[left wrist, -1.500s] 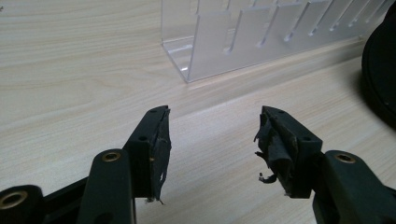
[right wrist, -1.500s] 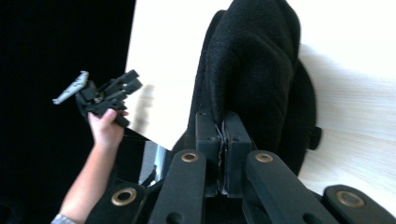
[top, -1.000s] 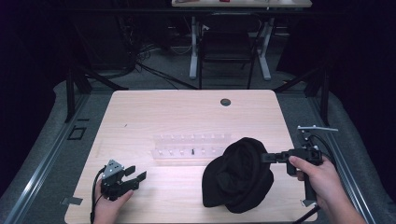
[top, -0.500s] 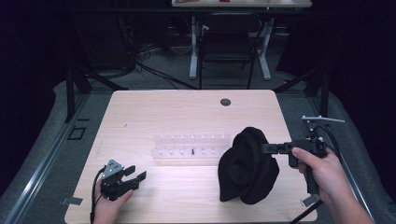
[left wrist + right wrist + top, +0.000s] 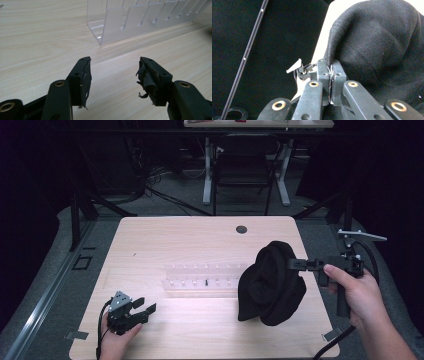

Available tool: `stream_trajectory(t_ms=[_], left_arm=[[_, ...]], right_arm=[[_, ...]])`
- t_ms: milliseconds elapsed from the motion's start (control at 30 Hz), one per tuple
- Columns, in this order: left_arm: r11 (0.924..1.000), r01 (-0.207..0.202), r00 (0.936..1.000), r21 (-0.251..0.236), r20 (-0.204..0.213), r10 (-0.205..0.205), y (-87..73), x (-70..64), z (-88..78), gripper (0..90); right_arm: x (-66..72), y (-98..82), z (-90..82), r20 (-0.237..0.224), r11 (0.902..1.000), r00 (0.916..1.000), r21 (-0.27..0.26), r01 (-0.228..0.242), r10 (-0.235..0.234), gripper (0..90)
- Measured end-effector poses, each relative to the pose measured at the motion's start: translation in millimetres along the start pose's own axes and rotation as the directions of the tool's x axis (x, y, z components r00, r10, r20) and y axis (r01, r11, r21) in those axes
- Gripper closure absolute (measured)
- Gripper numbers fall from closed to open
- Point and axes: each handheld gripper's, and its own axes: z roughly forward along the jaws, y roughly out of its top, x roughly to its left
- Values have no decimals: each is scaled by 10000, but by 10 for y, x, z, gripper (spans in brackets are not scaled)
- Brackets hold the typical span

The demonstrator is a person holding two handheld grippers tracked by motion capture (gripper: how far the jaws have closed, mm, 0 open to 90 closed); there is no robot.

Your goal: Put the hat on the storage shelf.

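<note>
One black cloth hat (image 5: pixel 272 282) hangs at the right of the worktop (image 5: pixel 200 240), its edge pinched in the closed jaws of the right gripper (image 5: pixel 295 264). One clear slotted rack (image 5: pixel 202 275) lies mid-worktop, just left of the hat. The left gripper (image 5: pixel 142 306) rests at the near left, jaws apart and empty.

surface (image 5: pixel 200 240): pale wood, matt, fine straight grain | rack (image 5: pixel 140 20): clear plastic, glossy, smooth, slotted | cloth (image 5: pixel 272 282): black woven fabric, matt, soft folds, fine weave | left hand-held gripper (image 5: pixel 113 75): black matt plastic, brass-coloured rivets, frayed dark pads | right hand-held gripper (image 5: pixel 331 72): same black plastic, brass-coloured rivets
</note>
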Motion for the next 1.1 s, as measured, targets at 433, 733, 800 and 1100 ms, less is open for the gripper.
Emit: stream_trajectory(t_ms=[433,733,800,1100], left_arm=[[10000,13,10000,-89,-7,-13,-3,3,-6,440],[10000,27,10000,-49,-12,-27,-5,4,-10,440],[10000,23,10000,-59,0,-23,-7,3,-8,440],[10000,40,10000,-62,29,-40,-5,12,-21,440]], right_arm=[[247,156,12,-7,9993,9994,-123,356,-356,886],[368,255,83,-20,9987,9987,-35,514,-514,886],[394,279,110,0,9986,9986,-20,536,-536,886],[477,411,283,-2,9977,9977,27,681,-681,885]])
